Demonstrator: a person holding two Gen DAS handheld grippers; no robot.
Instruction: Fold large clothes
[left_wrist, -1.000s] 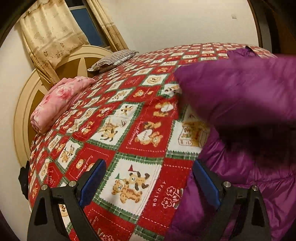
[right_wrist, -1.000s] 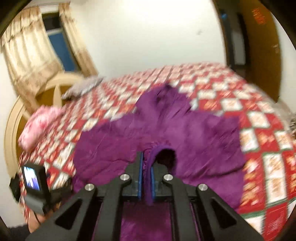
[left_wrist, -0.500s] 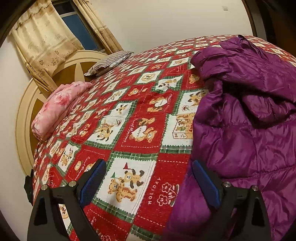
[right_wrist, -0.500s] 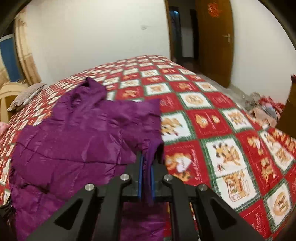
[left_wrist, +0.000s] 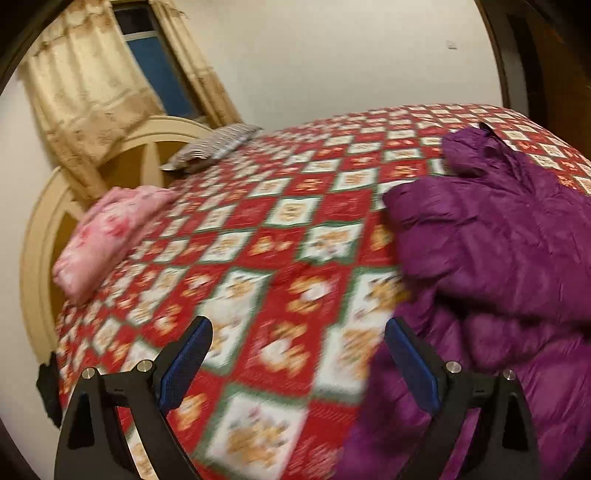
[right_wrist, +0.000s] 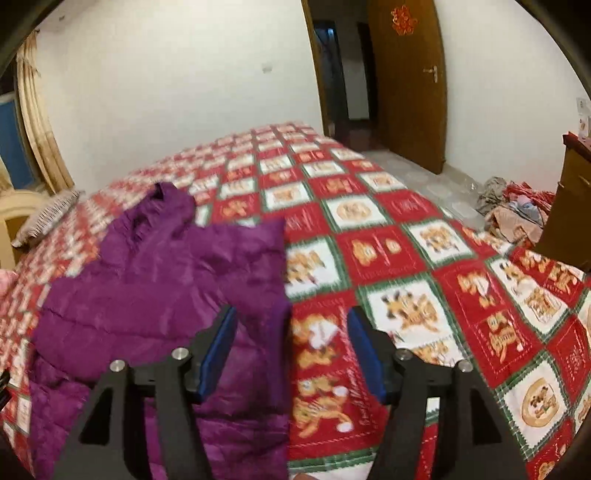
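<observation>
The right gripper (right_wrist: 291, 325) is opening its fingers over the purple jacket (right_wrist: 166, 280), whose edge lies unpinched between them; the left gripper (left_wrist: 299, 332) hovers wide above the bed (left_wrist: 280, 236).

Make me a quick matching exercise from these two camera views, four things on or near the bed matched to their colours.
Things:
1. puffer jacket
2. folded blanket
3. pillow
4. door

Colours:
A. brown wood
B. purple
C. grey striped
D. pink

Pairs: 1-B, 2-D, 3-C, 4-A
</observation>
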